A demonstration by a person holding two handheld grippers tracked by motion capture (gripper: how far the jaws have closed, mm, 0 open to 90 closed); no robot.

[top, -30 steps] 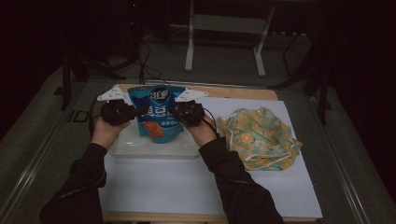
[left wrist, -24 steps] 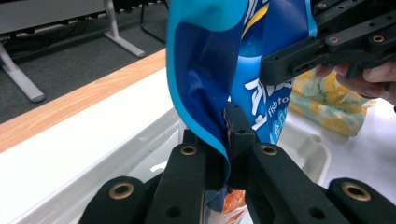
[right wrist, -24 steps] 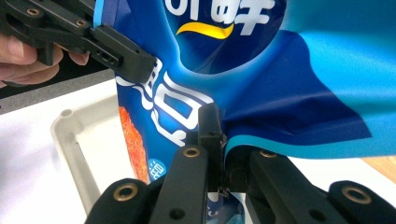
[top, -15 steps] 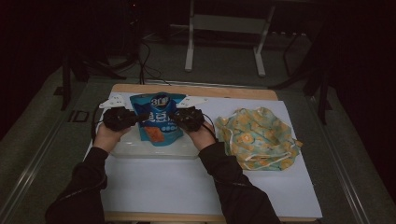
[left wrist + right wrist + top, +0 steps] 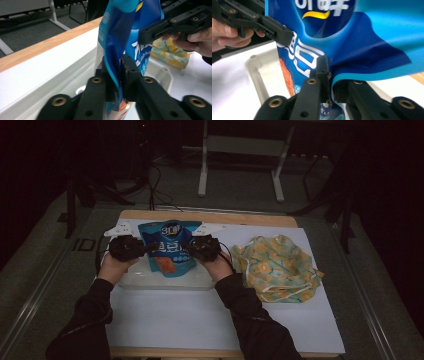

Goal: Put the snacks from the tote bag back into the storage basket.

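A blue snack bag [image 5: 169, 247] with white lettering and an orange picture hangs upright between both grippers, above a clear shallow tray [image 5: 165, 281]. My left gripper [image 5: 150, 248] is shut on the bag's left edge; in the left gripper view its jaws pinch the blue film [image 5: 115, 75]. Clamped on the right edge is my right gripper [image 5: 189, 247], the bag's fold [image 5: 332, 75] pressed between its jaws. Across the bag each gripper view shows the other gripper [image 5: 175, 23] [image 5: 252, 18] held in a hand.
A crumpled teal and yellow patterned cloth bag [image 5: 277, 267] lies right of the tray on the white mat [image 5: 200, 320]. The table's wooden far edge [image 5: 210, 217] runs behind. Dark floor and a metal stand [image 5: 240, 165] lie beyond.
Both grippers and the bag dipped slightly toward the person and down half a second ago, then came back up; the bag now hangs as before.
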